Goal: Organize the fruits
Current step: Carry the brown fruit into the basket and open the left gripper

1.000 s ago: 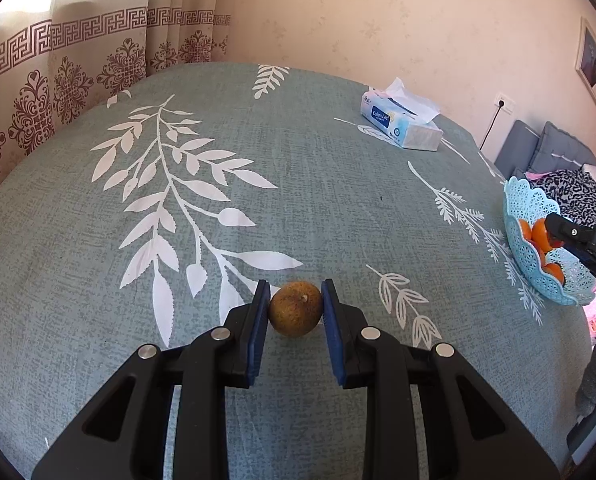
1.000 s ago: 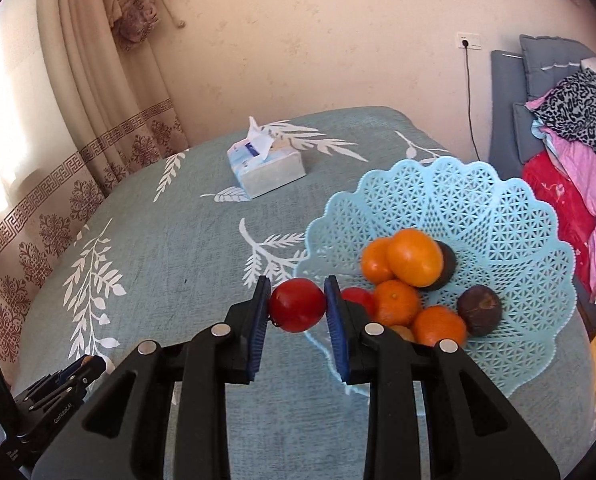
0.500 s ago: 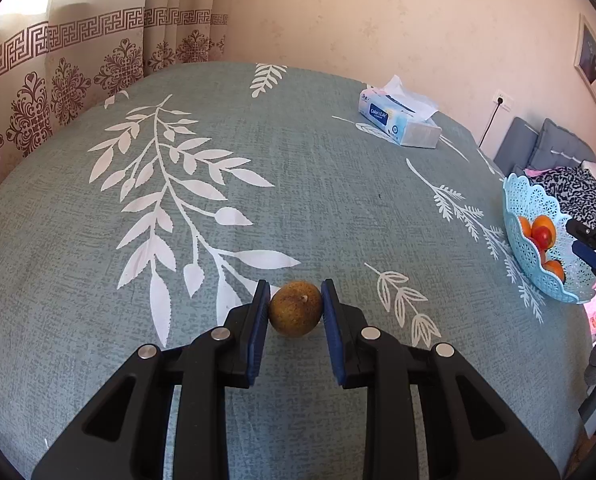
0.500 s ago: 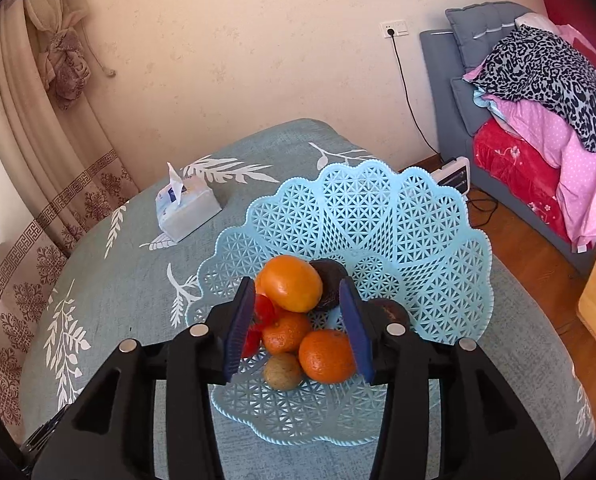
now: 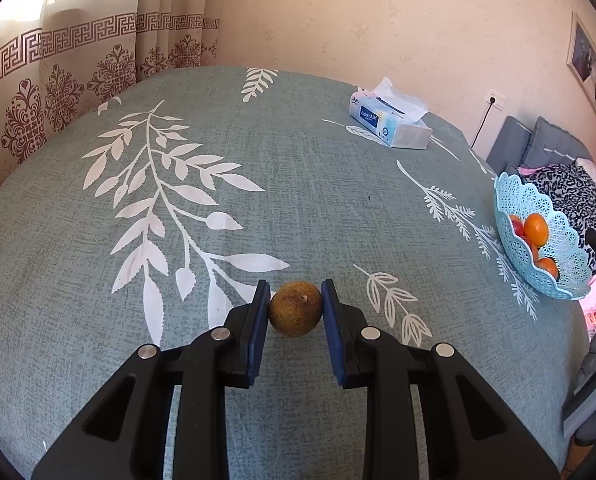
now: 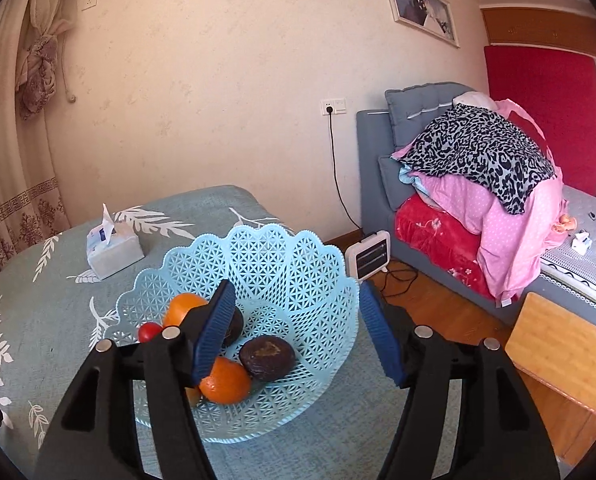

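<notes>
My left gripper [image 5: 294, 312] is shut on a brown round fruit [image 5: 294, 314] just above the grey-green tablecloth. My right gripper [image 6: 298, 332] is open wide and empty, over the light blue lattice basket [image 6: 298, 264]. The basket holds oranges [image 6: 225, 384], a red tomato [image 6: 149, 331] and a dark brown fruit [image 6: 267, 357]. In the left wrist view the basket [image 5: 554, 248] stands at the table's right edge.
A tissue box [image 5: 390, 124] stands at the far side of the table, also in the right wrist view [image 6: 113, 250]. Beyond the table's right edge are a small heater [image 6: 368, 256], a bed with piled clothes [image 6: 478, 168] and a wooden stool [image 6: 562, 352].
My right gripper let go of the red tomato into the basket, opened wide and swung to the right and up. My left gripper stays shut on the brown fruit, barely moved.
</notes>
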`<state>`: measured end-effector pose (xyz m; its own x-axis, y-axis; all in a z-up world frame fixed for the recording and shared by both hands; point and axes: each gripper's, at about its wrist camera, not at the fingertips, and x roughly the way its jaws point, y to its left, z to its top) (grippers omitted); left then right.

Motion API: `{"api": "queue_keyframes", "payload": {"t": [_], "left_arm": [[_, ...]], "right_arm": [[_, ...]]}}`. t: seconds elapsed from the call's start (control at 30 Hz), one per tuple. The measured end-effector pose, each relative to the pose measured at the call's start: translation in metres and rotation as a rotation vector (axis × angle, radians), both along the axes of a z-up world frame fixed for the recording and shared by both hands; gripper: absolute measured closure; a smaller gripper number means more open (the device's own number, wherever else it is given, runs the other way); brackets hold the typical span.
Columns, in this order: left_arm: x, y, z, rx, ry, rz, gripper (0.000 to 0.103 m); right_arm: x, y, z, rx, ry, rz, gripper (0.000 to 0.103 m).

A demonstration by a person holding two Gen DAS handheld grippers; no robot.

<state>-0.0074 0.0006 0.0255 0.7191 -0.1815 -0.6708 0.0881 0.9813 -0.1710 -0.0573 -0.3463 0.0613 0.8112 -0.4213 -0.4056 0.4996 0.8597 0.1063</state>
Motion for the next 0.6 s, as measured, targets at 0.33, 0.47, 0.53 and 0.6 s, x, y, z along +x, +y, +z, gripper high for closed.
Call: {"api": "queue_keyframes", "payload": {"t": [0.33, 0.47, 0.53, 0.6], "left_arm": [[-0.006, -0.025, 0.01, 0.058, -0.027, -0.06, 0.077], [-0.007, -0.042, 0.016, 0.087, -0.044, -0.086, 0.077], [-0.007, -0.05, 0.02, 0.1, -0.056, -0.098, 0.077], [-0.006, -0.058, 0.023, 0.114, -0.066, -0.11, 0.077]], "right_arm": [[-0.015, -0.017, -0.01, 0.061, -0.003, -0.015, 0.032], [-0.018, -0.018, -0.009, 0.071, -0.015, -0.012, 0.03], [-0.018, -0.019, -0.01, 0.077, -0.017, -0.011, 0.03], [-0.018, -0.019, -0.009, 0.079, -0.019, -0.008, 0.03]]}}
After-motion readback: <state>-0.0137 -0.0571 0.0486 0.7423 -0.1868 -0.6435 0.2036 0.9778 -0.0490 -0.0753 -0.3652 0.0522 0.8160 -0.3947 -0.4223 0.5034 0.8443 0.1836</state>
